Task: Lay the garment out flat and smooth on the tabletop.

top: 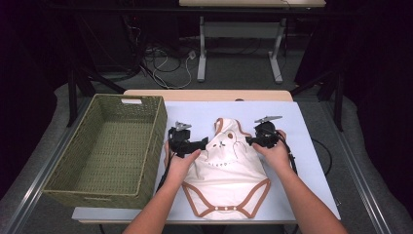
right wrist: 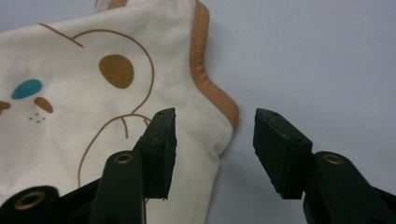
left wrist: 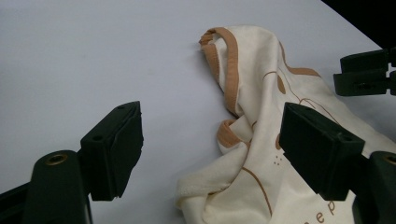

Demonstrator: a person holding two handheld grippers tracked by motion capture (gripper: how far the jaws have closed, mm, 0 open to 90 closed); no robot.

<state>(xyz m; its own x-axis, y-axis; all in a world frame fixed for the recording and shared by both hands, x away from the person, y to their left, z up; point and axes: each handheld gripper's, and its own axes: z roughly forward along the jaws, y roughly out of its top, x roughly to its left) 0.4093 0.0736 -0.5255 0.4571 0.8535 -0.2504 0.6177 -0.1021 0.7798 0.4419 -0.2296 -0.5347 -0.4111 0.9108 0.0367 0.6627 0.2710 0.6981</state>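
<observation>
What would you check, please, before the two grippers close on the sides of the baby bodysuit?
1. Left gripper open: ok, jaws wide apart.
2. Cloth between the left jaws: ok, the bunched side edge of the bodysuit lies in the gap.
3. Right gripper open: ok, pads not pressing on cloth.
4. Cloth between the right jaws: ok, the brown-trimmed edge reaches into the gap, though only narrowly.
5. Bodysuit flat on the table: not ok, the upper part is folded and bunched.
6. Basket free to receive it: ok, nothing lies inside.
</observation>
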